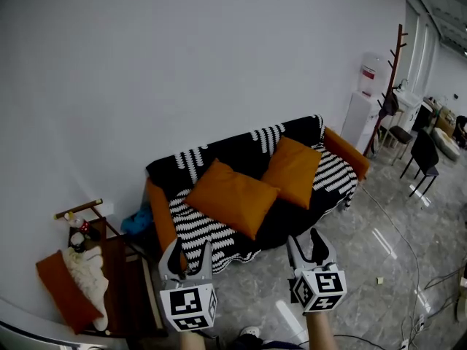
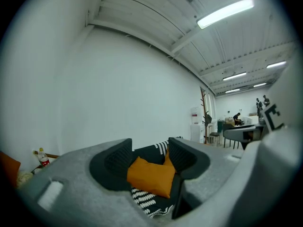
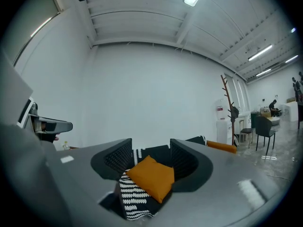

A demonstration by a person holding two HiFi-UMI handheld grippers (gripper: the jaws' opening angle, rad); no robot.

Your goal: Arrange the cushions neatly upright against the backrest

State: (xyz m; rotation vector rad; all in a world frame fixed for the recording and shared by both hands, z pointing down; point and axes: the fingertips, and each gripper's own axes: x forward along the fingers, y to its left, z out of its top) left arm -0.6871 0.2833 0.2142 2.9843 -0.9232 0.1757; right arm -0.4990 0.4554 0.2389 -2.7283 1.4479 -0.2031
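While both tools face the sofa (image 1: pixel 344 152) from the floor in front of it, neither cushion stands straight. Entries run left to right.

1. Orange pad (image 1: pixel 57 286) under a white fluffy thing (image 1: pixel 86 272), by the dark surface (image 1: pixel 120 275) left of the sofa. It is possibly a 3rd cushion, but I cannot tell.
2. Left tool (image 1: pixel 190 250), before the sofa's left end and well apart from it. Jaws are spread, with nothing held between them.
3. Left cushion (image 1: pixel 232 197), on the sofa's seat. It is turned corner-down and slumped toward the front edge, seemingly off the backrest (image 1: pixel 241 146). Status: to be stood up.
4. Right cushion (image 1: pixel 293 170), just beside entry 3 and nearer the sofa's right arm. It leans on the backrest but is tilted onto a corner. Status: to be squared.
5. Right tool (image 1: pixel 307 243), before the sofa's middle and apart from it. Jaws are spread, empty.

Progress, as judged: 0 of 2 cushions arranged. Reaching, gripping and setting upright all remain.
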